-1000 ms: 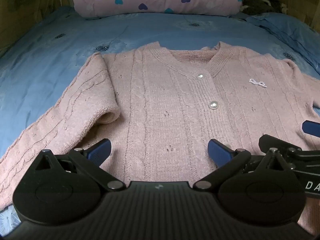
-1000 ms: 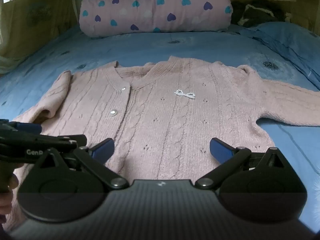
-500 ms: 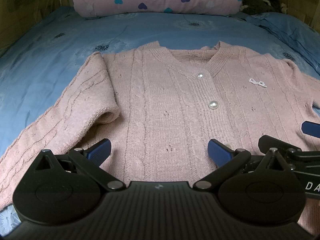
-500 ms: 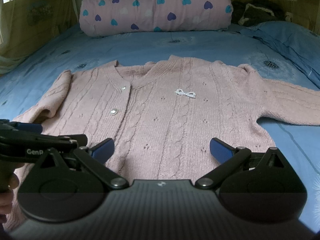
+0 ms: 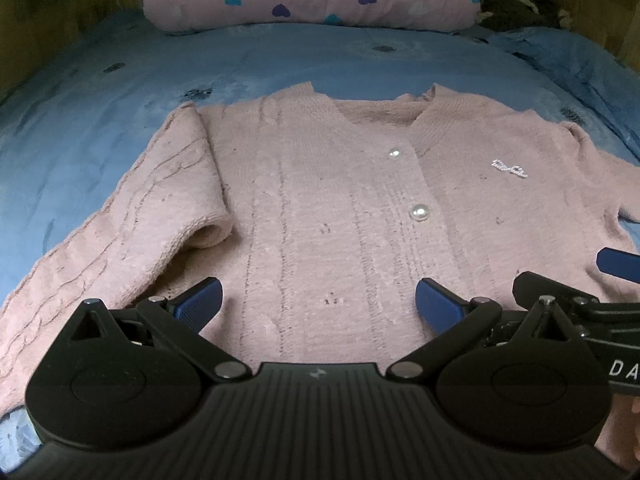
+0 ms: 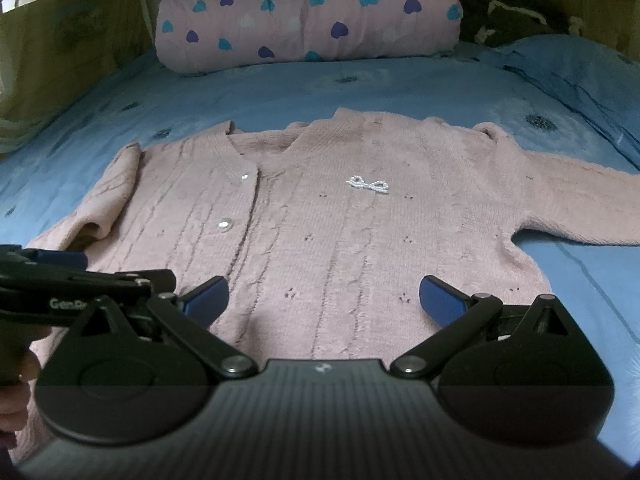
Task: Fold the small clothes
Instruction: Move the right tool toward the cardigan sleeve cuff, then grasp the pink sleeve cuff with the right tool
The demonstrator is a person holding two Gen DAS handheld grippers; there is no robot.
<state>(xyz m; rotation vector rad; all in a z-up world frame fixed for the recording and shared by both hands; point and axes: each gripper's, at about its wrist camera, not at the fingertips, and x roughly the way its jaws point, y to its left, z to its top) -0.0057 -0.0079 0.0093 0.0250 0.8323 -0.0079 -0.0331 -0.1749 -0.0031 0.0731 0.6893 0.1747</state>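
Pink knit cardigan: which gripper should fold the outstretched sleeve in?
Right gripper: the pink knit cardigan's outstretched sleeve lies on its side. Both grippers' jaws are open, empty.

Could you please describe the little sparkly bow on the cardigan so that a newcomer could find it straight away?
Start at the blue bedsheet, where a pink knitted cardigan lies spread flat, front up. On its chest, right of the button band as seen from the right wrist camera, sits a small beaded bow. Unlike the round pearly buttons, it is bow-shaped and off-centre.
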